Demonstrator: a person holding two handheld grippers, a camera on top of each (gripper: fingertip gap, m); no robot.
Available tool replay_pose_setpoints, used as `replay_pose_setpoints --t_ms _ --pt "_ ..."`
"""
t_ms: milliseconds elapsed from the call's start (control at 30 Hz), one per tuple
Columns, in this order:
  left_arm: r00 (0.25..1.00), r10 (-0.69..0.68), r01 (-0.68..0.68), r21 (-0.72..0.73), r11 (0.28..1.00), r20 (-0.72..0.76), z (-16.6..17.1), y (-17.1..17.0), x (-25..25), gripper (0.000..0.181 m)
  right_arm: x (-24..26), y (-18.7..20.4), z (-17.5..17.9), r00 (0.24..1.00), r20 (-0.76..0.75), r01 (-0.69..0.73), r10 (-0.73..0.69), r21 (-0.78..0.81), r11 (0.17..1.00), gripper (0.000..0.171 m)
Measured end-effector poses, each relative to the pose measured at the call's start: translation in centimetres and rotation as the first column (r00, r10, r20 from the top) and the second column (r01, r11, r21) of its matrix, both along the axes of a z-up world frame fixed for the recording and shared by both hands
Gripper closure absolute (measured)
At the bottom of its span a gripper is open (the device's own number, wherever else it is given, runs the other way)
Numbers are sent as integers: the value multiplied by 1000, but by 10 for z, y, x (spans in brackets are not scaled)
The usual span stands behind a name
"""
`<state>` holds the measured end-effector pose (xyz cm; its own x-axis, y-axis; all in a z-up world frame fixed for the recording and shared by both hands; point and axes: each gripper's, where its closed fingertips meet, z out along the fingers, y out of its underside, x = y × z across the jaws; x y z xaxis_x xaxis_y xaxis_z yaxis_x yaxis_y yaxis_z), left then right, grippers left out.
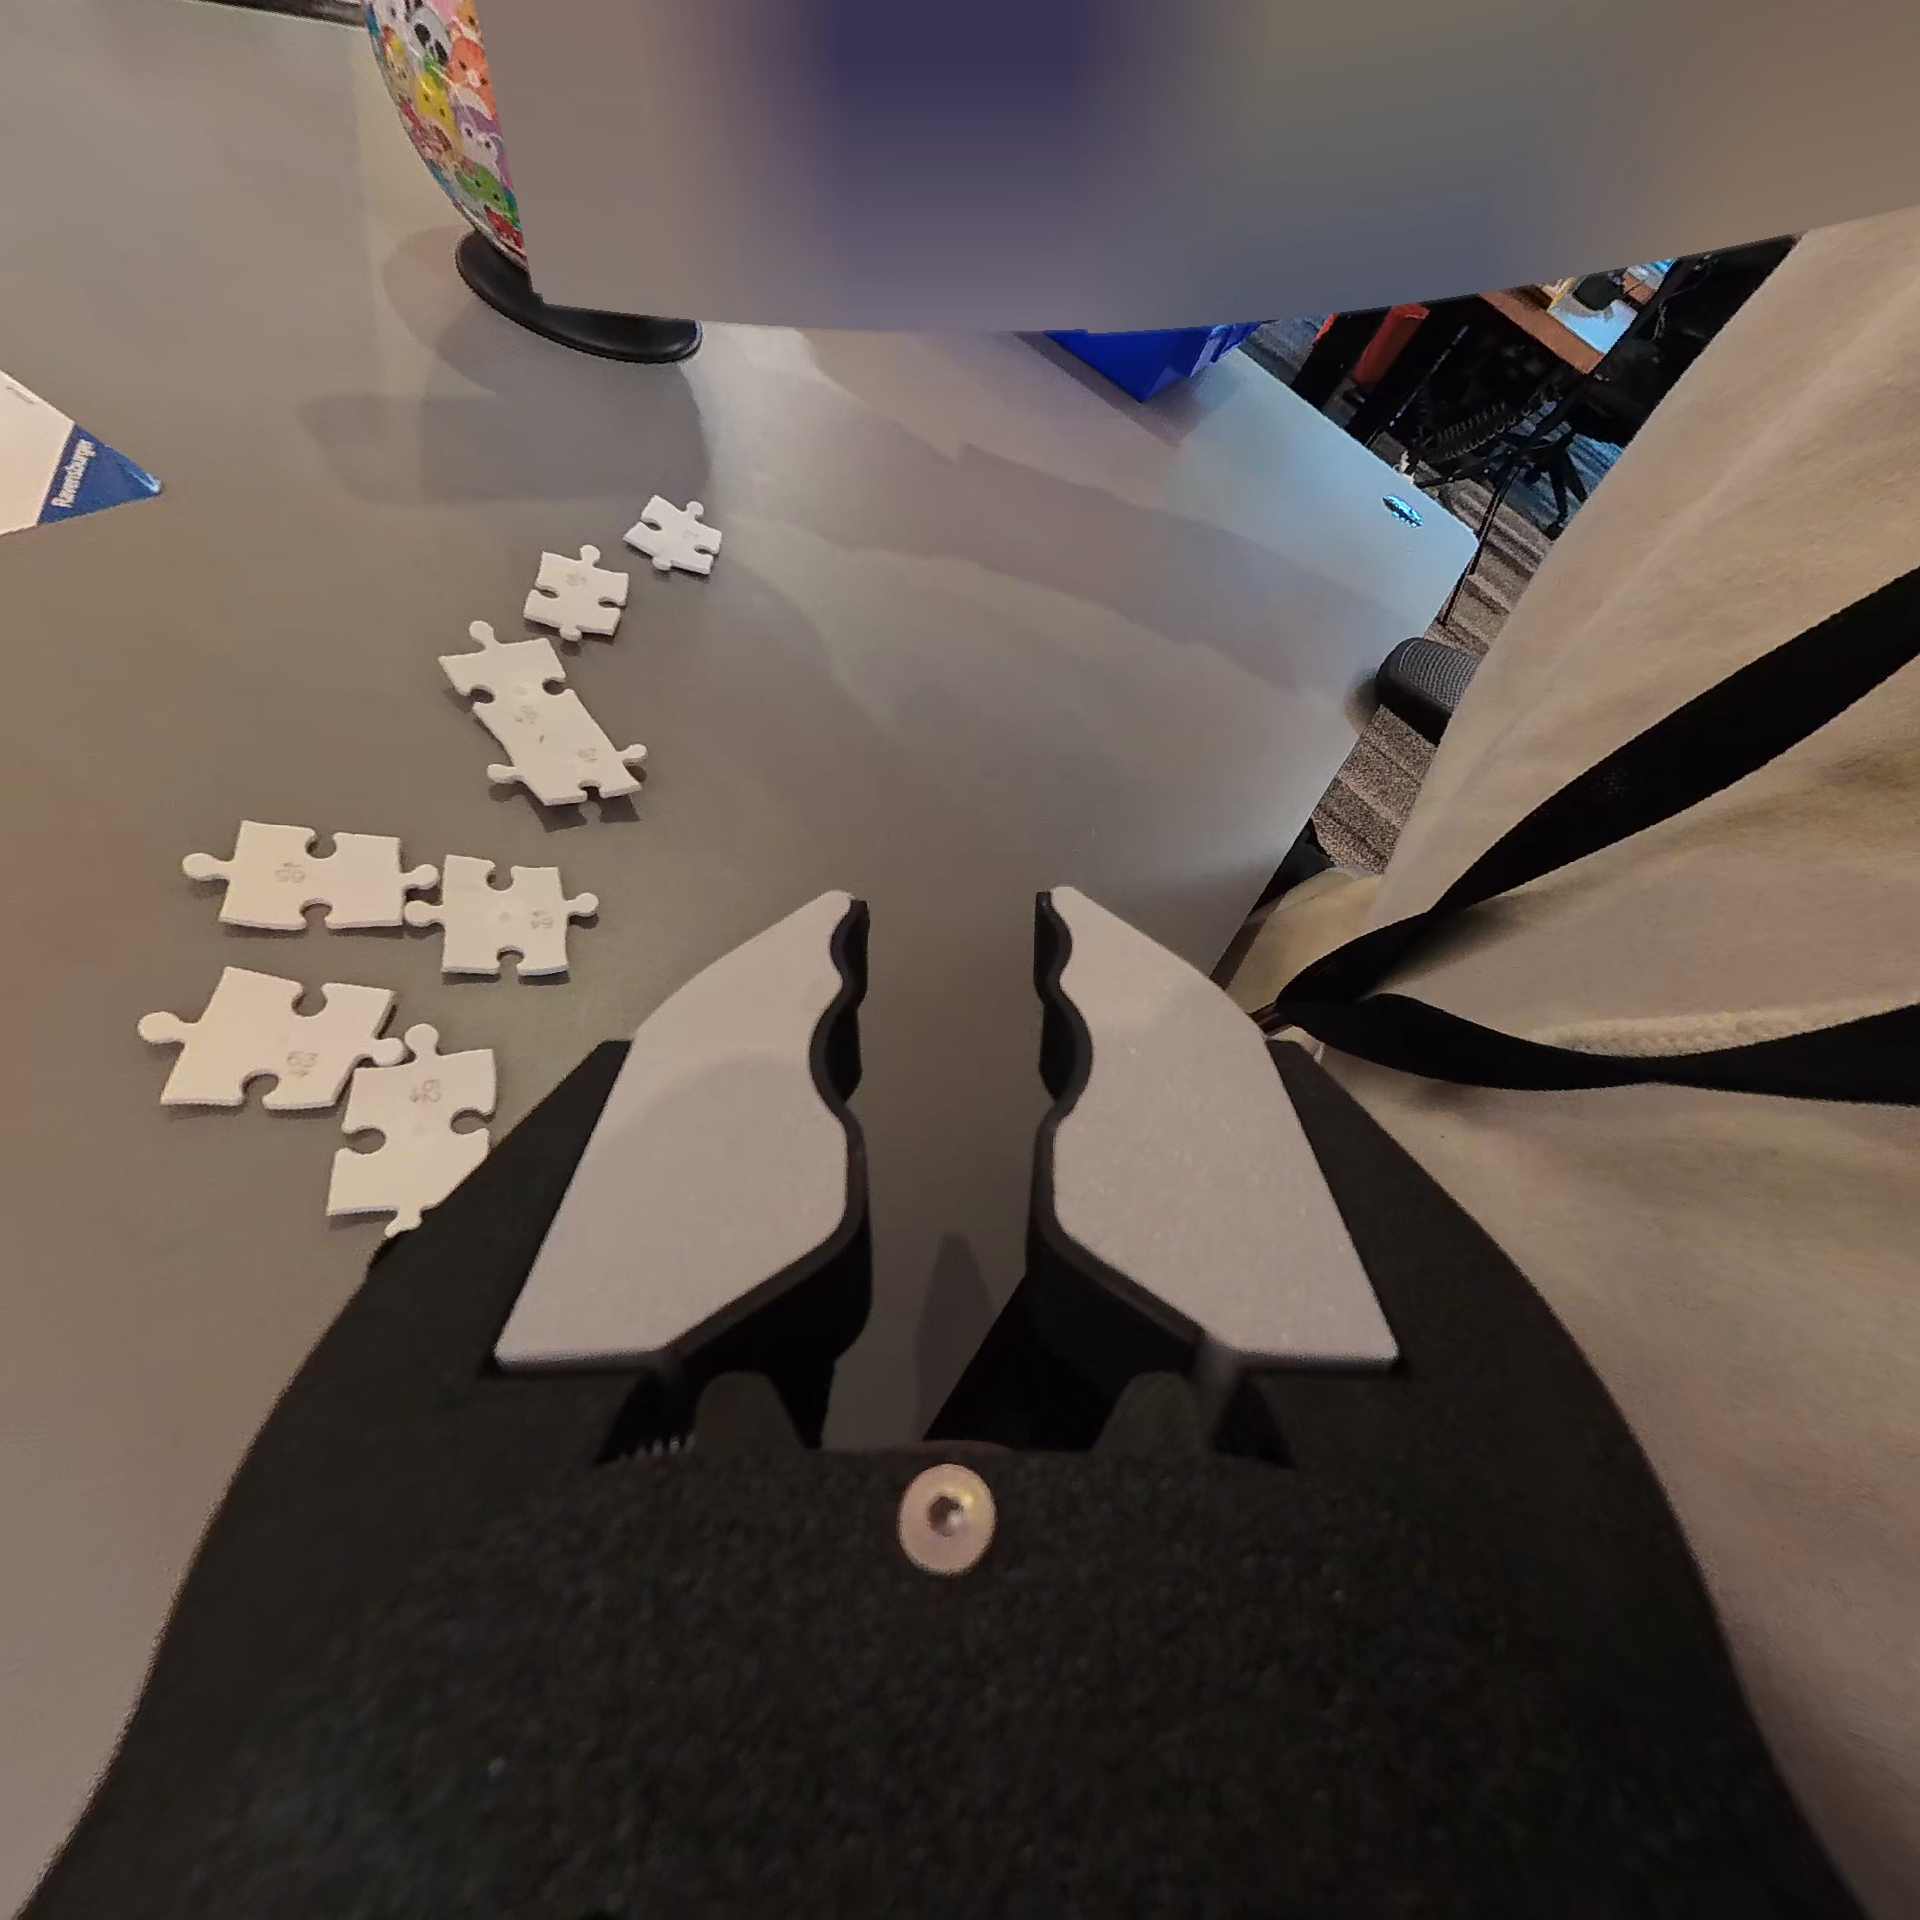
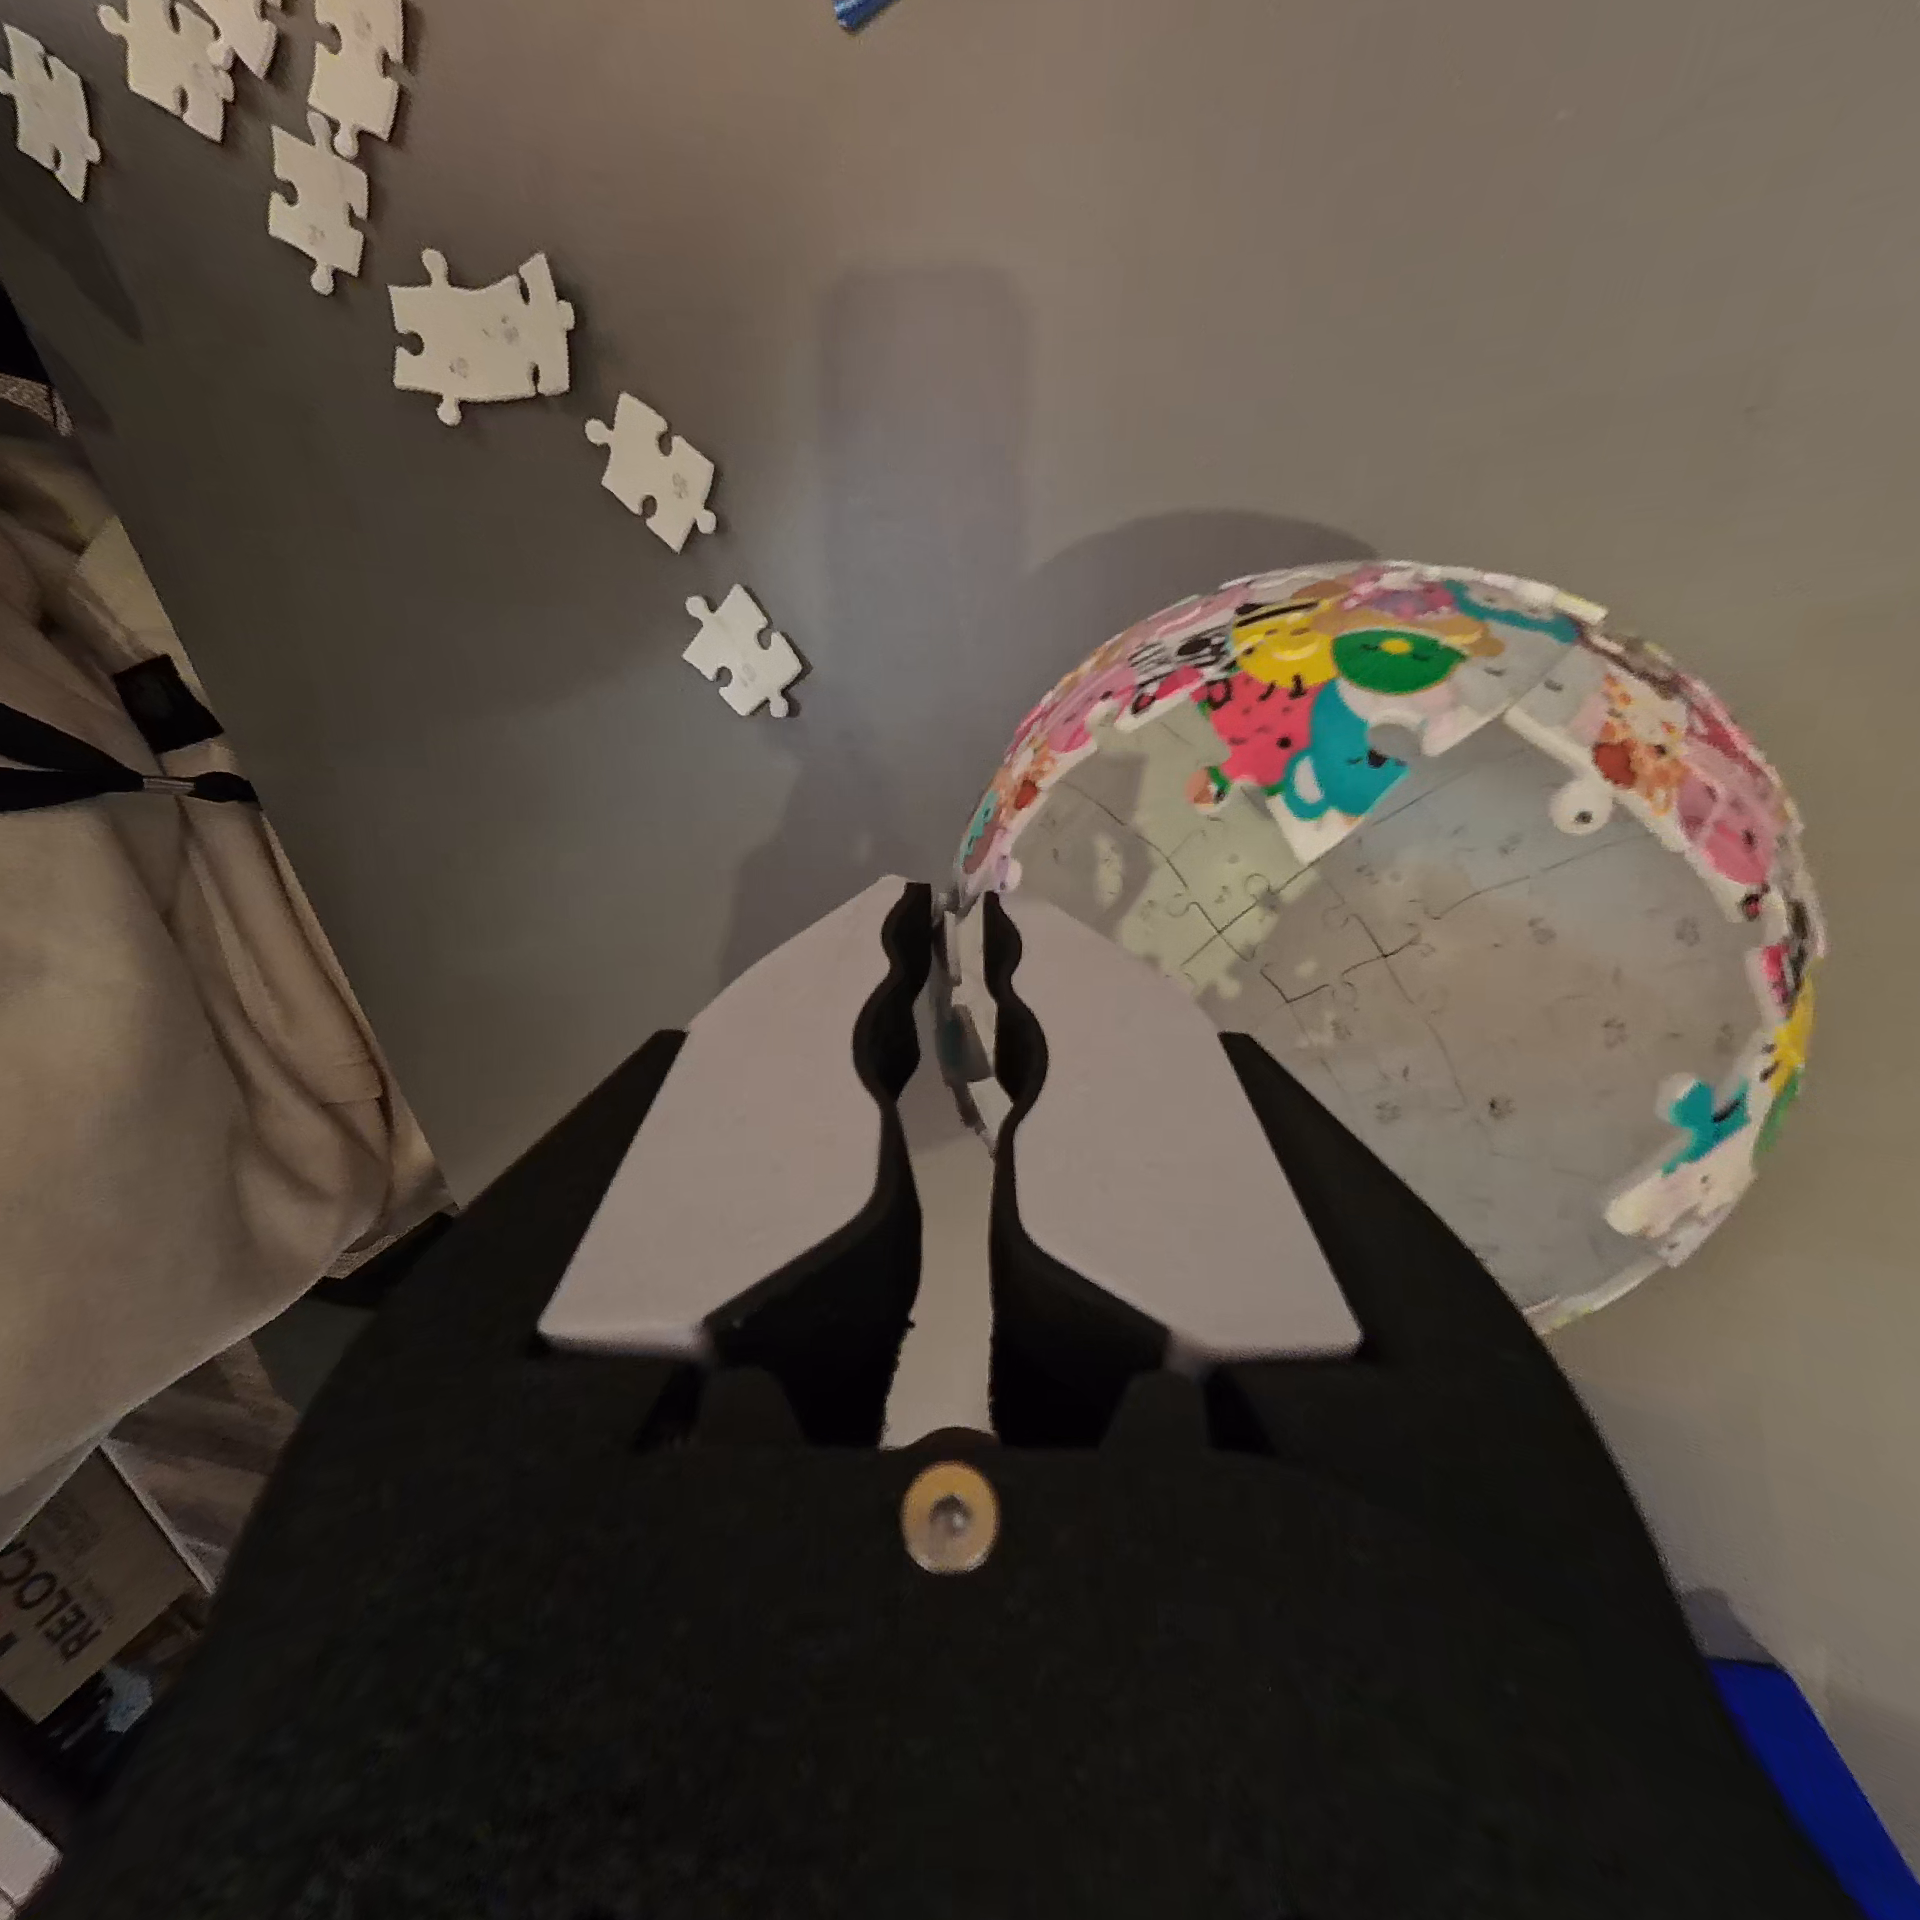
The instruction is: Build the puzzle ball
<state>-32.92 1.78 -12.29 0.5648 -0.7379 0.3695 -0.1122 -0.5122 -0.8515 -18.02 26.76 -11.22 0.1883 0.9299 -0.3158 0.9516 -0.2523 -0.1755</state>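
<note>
On a grey table, the right gripper pinches the rim of a half-built puzzle ball, its jaws drawn narrow with the edge of the ball's shell sandwiched between them. The ball sits to the right of the gripper in the right wrist view, tipped so its open side faces the camera: a colourful cartoon-printed outer skin curls over the far and right edges, and the pale inner faces of the joined pieces show inside. In the left wrist view only a sliver of the ball shows at the far left, standing on a black ring stand, the rest covered by a blurred patch.

The left gripper hovers low over the near part of the table, jaws apart and holding nothing, bare tabletop visible between them.

A trail of loose white puzzle pieces lies face down to the left of the left gripper, running from near to far; some are joined in twos or threes, others single. The nearest piece is partly hidden behind the gripper's black body. A white and blue printed sheet lies at the far left edge.

A person's beige garment with black straps fills the right side, blocking the table's near right corner. Beyond the table edge, a blue bin and chair legs show.
</note>
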Motion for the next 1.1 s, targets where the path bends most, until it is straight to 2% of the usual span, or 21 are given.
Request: replay_pose_setpoints --t_ms 500,800,1100 --pt "1000 -1 1 2 1000 1 0 0 0 151 5 -1 -3 1000 17 0 1 -15 1000 166" --pt "1000 -2 2 1 1000 -3 -1 0 0 151 11 2 7 996 25 -92 90 77 993 154" --pt "1000 -2 2 5 1000 -10 -1 -1 1 151 8 2 -2 994 31 -107 104 102 989 161"
